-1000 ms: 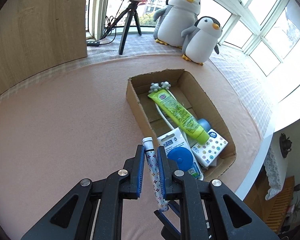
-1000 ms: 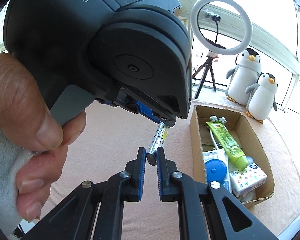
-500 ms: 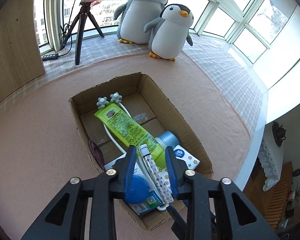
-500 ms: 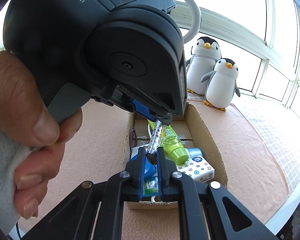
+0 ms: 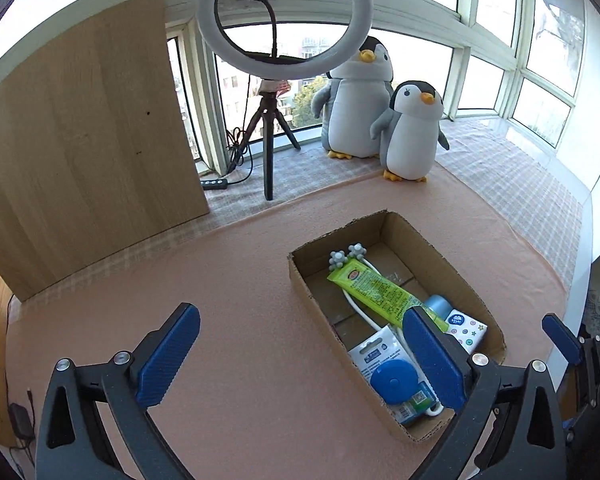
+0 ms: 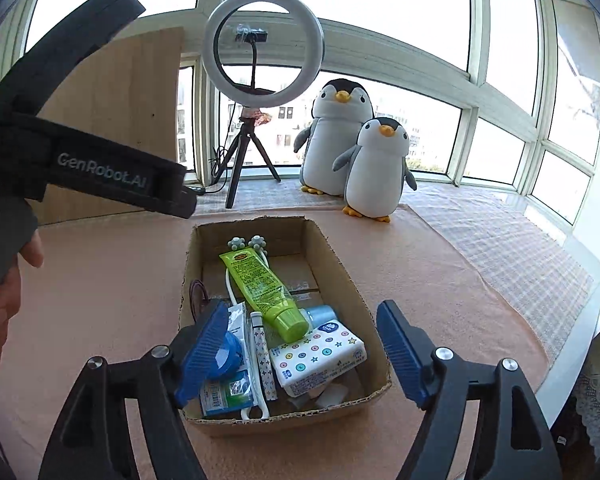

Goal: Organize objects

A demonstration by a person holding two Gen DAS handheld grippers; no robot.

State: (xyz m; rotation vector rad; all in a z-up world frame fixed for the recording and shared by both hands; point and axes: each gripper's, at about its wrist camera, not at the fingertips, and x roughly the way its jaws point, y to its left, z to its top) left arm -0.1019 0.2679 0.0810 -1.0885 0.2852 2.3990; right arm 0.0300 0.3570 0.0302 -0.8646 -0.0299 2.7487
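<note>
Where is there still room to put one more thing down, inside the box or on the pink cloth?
Inside the cardboard box, the far end behind the green tube shows bare floor. The near end is crowded: tissue pack, patterned pen, blue round case. The pink cloth left of the box, toward the wooden board, is bare.

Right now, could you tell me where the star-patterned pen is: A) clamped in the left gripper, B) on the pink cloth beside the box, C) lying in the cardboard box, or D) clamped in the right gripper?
C: the star-patterned pen lies in the cardboard box beside the green tube, and both the left gripper and right gripper are open and empty.
</note>
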